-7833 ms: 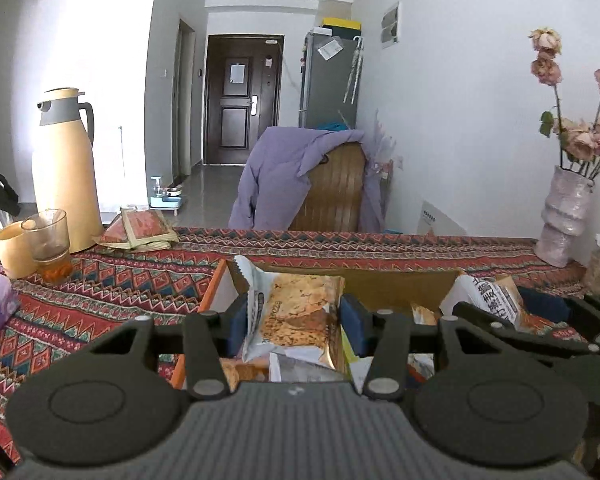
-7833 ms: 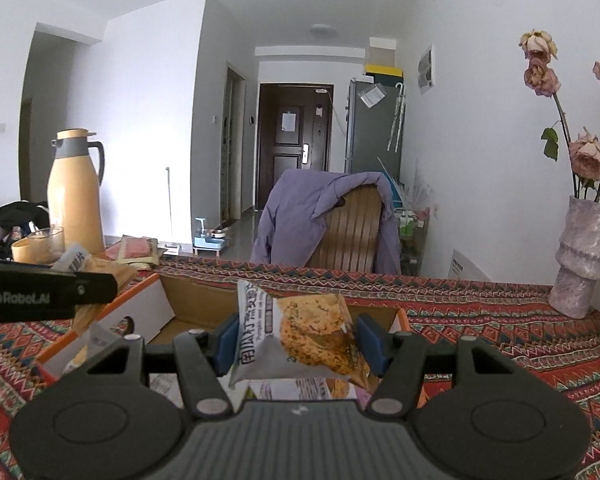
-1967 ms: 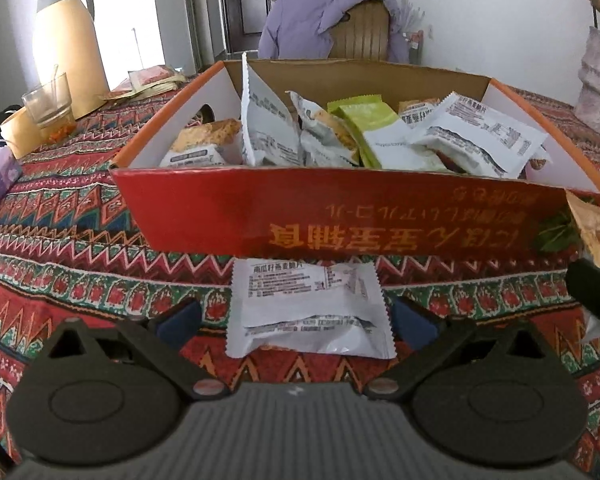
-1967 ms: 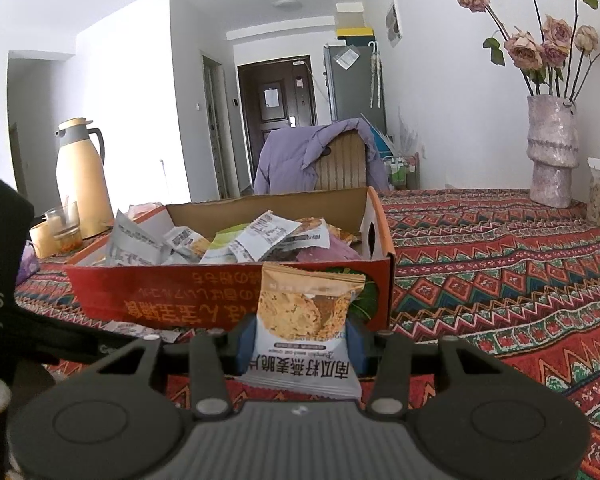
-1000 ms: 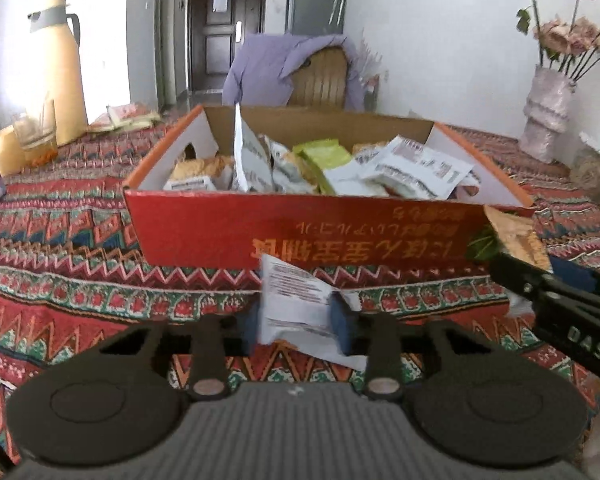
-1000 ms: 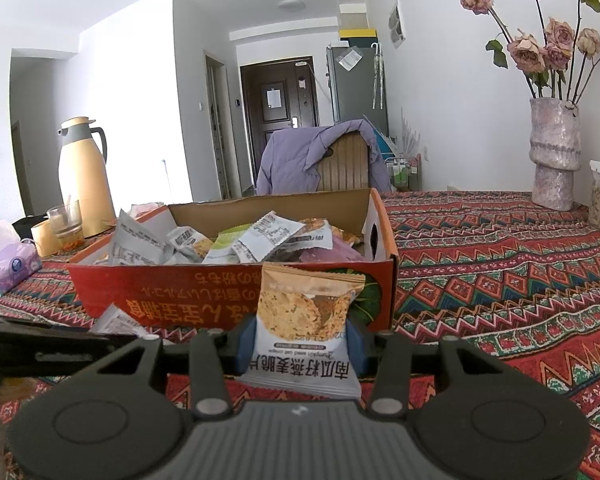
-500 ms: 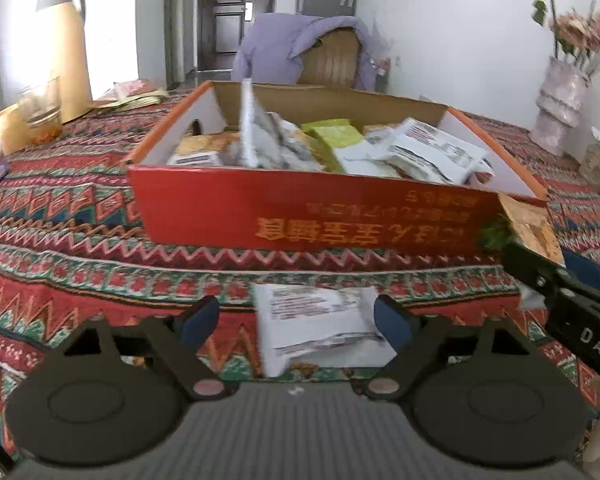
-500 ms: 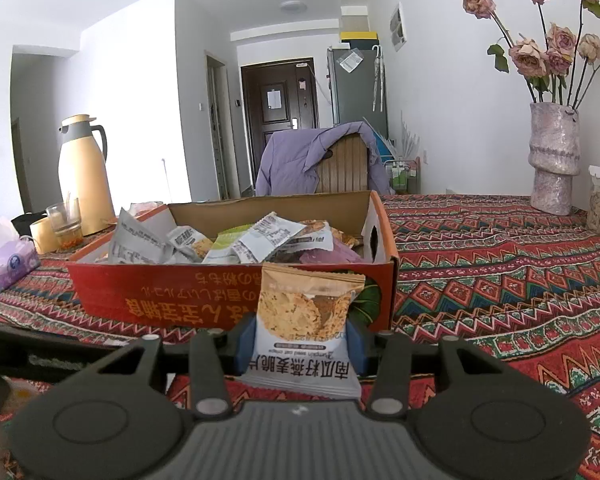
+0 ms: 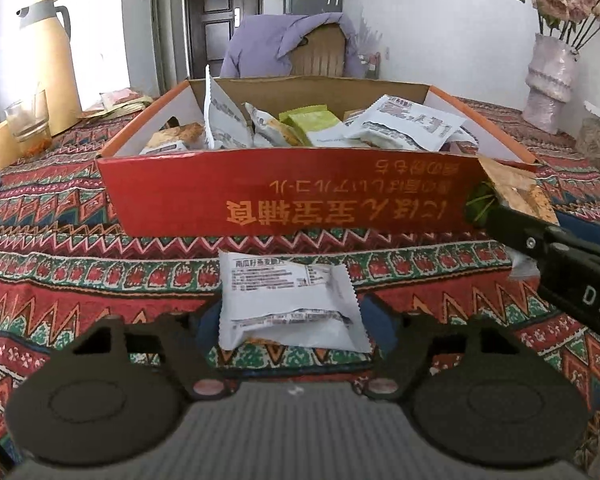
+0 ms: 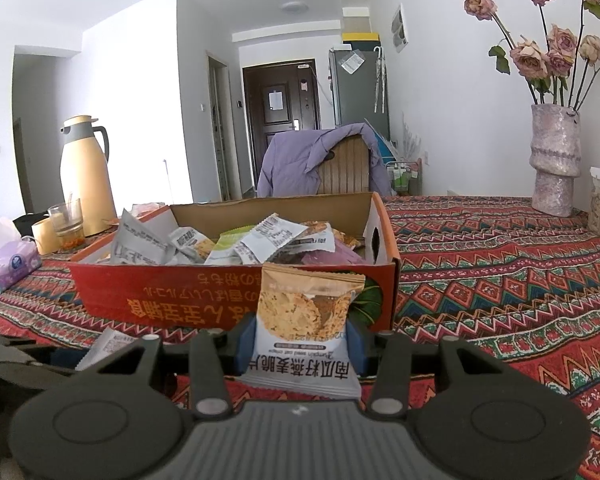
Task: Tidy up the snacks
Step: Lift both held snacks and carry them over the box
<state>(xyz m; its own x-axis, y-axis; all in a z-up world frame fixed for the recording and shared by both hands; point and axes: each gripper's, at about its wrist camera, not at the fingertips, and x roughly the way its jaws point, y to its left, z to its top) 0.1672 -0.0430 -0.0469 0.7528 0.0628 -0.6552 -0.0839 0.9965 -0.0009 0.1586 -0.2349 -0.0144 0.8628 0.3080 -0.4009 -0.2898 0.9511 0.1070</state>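
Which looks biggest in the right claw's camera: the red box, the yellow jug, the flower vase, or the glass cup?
1. Red box
2. Yellow jug and flower vase: alike, and they stand at different distances, so unranked
3. Glass cup

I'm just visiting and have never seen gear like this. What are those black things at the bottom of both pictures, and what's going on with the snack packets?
No robot here: a person holds a two-finger tool in each hand, each carrying a camera looking along its fingers. The left gripper is seen from its own camera: its fingers stand apart around a white packet lying on the patterned tablecloth. The right gripper pinches a cracker packet upright. Behind both sits a red cardboard box full of snacks.
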